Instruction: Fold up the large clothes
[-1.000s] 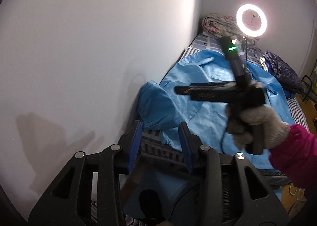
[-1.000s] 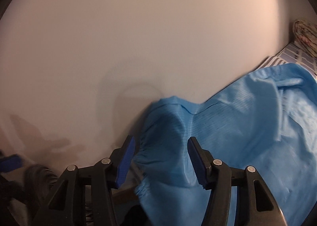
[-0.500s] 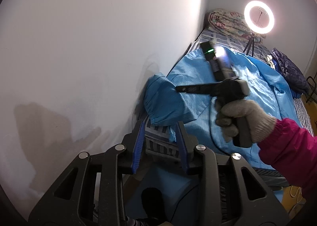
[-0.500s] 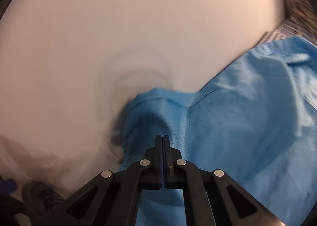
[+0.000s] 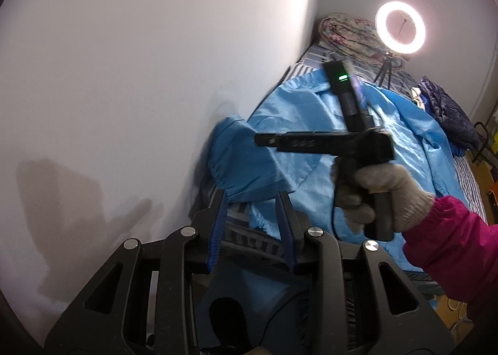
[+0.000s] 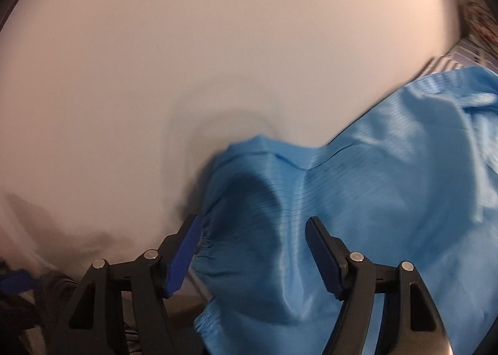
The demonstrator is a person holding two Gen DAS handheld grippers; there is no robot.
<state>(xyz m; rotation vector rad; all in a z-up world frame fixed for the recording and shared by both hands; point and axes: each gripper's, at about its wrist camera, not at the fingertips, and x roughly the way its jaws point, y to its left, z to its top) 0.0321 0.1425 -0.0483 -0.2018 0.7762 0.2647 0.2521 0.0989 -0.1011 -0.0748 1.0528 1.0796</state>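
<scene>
One blue garment [image 6: 358, 199], two open grippers.

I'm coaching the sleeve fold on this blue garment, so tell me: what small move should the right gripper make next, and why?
Probably ease the right gripper forward and shut it on the gathered cuff of the blue garment. Its jaws stand open with that sleeve end bunched against the wall between them, ungripped. The left gripper is open too, so nothing holds the cloth.

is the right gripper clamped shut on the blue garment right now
No, in the right wrist view the right gripper stands wide open, its blue pads apart with the blue garment lying between and beyond them.
</scene>
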